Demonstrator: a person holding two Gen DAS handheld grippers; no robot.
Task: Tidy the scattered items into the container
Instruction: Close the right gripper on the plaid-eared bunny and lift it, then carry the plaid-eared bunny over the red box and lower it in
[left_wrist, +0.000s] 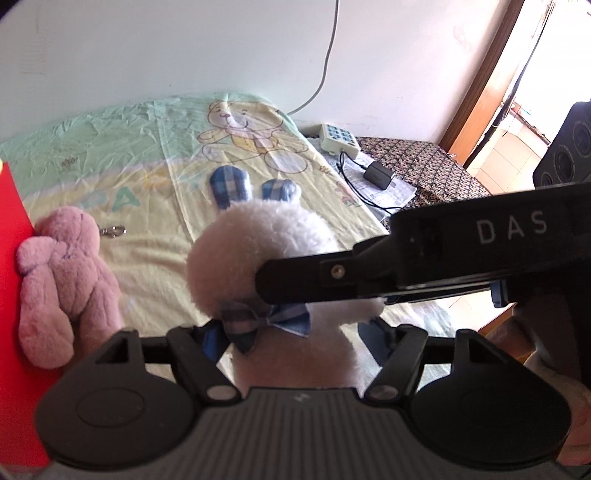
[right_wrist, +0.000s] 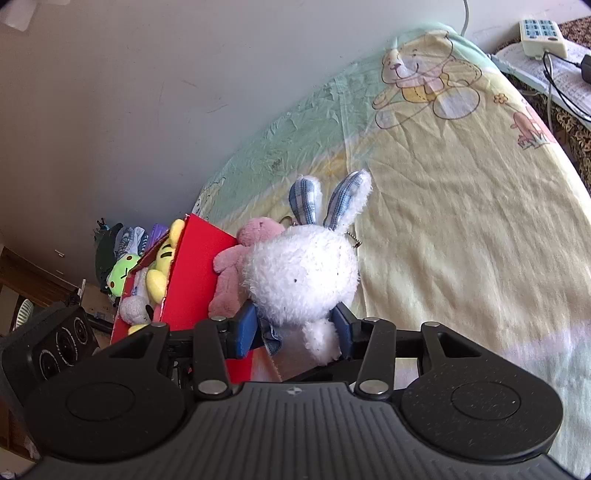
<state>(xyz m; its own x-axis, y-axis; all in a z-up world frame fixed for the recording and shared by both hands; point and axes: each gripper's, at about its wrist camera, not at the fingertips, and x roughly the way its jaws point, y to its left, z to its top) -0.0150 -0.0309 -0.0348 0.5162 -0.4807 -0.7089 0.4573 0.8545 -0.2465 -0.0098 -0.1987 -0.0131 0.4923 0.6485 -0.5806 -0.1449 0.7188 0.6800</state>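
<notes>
**Both grippers closed on the white rabbit toy**

The right gripper (right_wrist: 295, 332) is partly closed, its blue pads pressing the white rabbit toy (right_wrist: 301, 273) at the neck. The left gripper (left_wrist: 291, 339) grips the same toy lower on the body; the right gripper's arm crosses its view. The toy is lifted above the bedsheet (right_wrist: 461, 221). A pink bear (left_wrist: 62, 284) leans against the red box (right_wrist: 195, 273), which holds other soft toys.

Black tongs (right_wrist: 297, 334) with blue pads (right_wrist: 246, 330), silver screws, white "DAS" lettering
</notes>
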